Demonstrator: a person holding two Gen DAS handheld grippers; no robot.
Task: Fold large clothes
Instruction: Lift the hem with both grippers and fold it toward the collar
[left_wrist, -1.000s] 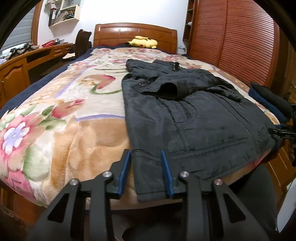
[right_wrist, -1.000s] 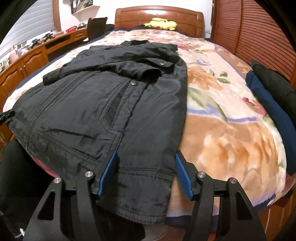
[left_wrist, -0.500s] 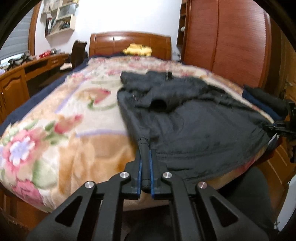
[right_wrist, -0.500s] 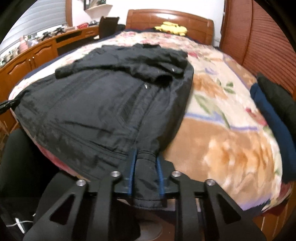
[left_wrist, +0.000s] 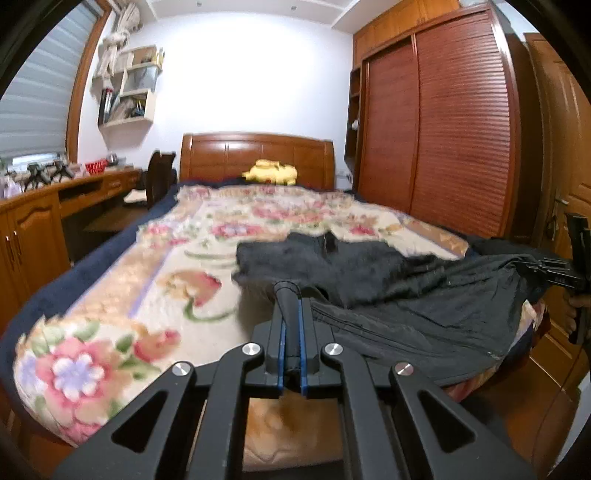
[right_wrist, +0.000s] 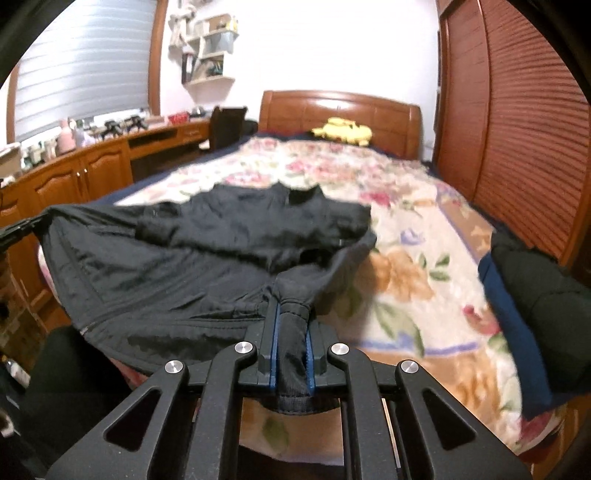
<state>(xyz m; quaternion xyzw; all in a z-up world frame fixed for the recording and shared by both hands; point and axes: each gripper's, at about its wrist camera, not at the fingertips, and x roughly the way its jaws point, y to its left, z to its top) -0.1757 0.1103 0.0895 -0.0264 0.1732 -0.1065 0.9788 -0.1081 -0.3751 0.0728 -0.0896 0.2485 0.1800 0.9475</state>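
A black jacket (left_wrist: 399, 295) (right_wrist: 192, 269) lies on the flowered blanket (left_wrist: 122, 317) (right_wrist: 413, 280) of the bed, its bottom hem lifted off the near edge. My left gripper (left_wrist: 291, 295) is shut on one corner of that hem, the fabric bunched between its blue pads. My right gripper (right_wrist: 291, 310) is shut on the other hem corner, a fold of cloth hanging below its jaws. In the left wrist view the right gripper (left_wrist: 554, 271) shows at the far right with the jacket stretched towards it. The collar and upper part still rest on the blanket.
A folded dark blue and black pile (right_wrist: 535, 314) sits on the bed's right side. A yellow plush toy (left_wrist: 271, 171) lies by the wooden headboard (left_wrist: 258, 155). A red-brown louvred wardrobe (left_wrist: 443, 136) stands right of the bed, a wooden desk (left_wrist: 48, 214) and chair left.
Both grippers closed on the jacket's bottom hem corners and then rose, lifting the hem off the bed edge. The views now look more level across the room.
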